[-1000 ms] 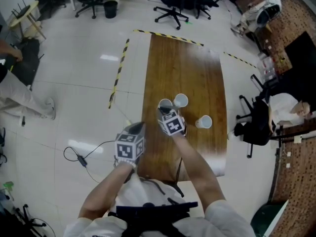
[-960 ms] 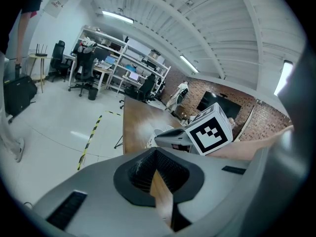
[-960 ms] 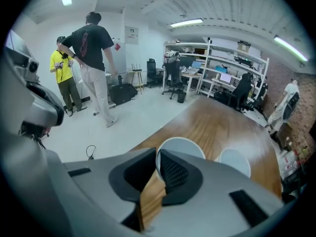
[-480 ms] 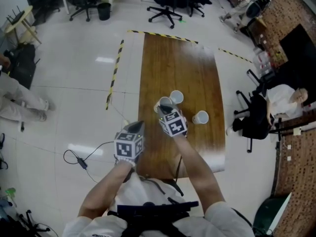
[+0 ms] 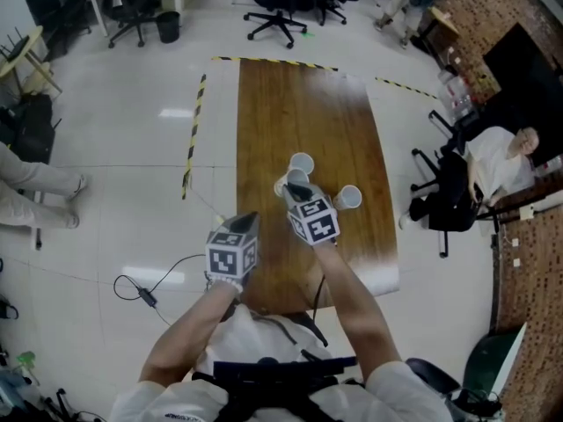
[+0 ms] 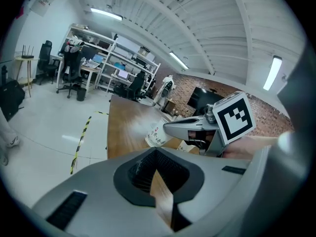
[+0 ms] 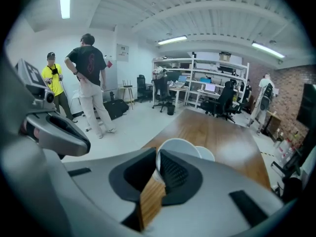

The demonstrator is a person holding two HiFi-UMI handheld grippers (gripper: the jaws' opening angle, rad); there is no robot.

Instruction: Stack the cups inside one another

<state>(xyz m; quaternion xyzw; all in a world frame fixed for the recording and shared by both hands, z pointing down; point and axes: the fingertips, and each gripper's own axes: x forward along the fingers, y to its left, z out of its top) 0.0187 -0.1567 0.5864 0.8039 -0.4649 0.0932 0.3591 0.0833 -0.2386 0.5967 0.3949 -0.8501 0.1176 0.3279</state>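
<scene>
Glossy brown wood runs the length of the table [image 5: 273,104], which stands on a pale tiled floor with hazard tape at its far corners and office chairs beyond. My right gripper [image 7: 157,158] is clamped on the held cup [image 7: 178,146], one jaw inside the rim and one outside, pinching the thin wall. From the left gripper view this cup hangs tilted, its mouth leaning away from the jaws, and I judge it to be clear of the tabletop. It is white paper with a small red print on its side, tapered and light, so the wall will likely flex under the pinch. The upright cup [image 5: 301,162] stands just beyond it up the table, mouth open to the ceiling, and that is the relation my next move turns on. Its long axis is vertical while mine is tipped, so I expect to level the held cup and bring it over that mouth from the near side. A third cup [image 5: 347,198] sits off to the right, apart from the pair, and seems to lie on its side. My left gripper [image 5: 242,224] hangs at the table's near left edge with its jaws together on nothing, well short of any cup. My right hand is plainly the nearer one, so I would leave the nesting to it.
</scene>
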